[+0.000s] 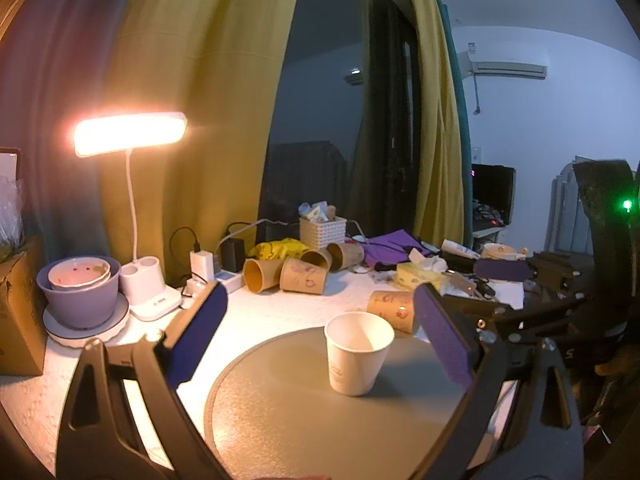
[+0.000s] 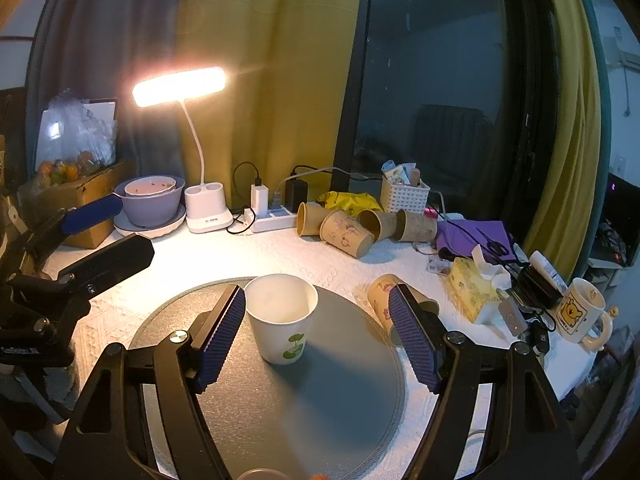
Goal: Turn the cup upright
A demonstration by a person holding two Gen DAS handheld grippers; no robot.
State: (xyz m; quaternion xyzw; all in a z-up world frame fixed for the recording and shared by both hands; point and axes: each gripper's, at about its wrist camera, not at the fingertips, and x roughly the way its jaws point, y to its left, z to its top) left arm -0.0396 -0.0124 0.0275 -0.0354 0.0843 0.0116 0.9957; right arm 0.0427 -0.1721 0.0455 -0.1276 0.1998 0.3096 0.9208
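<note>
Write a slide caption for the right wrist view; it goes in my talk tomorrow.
White paper cup upright on the round grey mat, between the open right gripper's blue pads.

White textured table (image 2: 224, 256) with round grey mat (image 2: 320, 400), toppled brown cups (image 2: 348, 232), tissue box (image 2: 472, 292), desk lamp (image 2: 208, 210).
</note>
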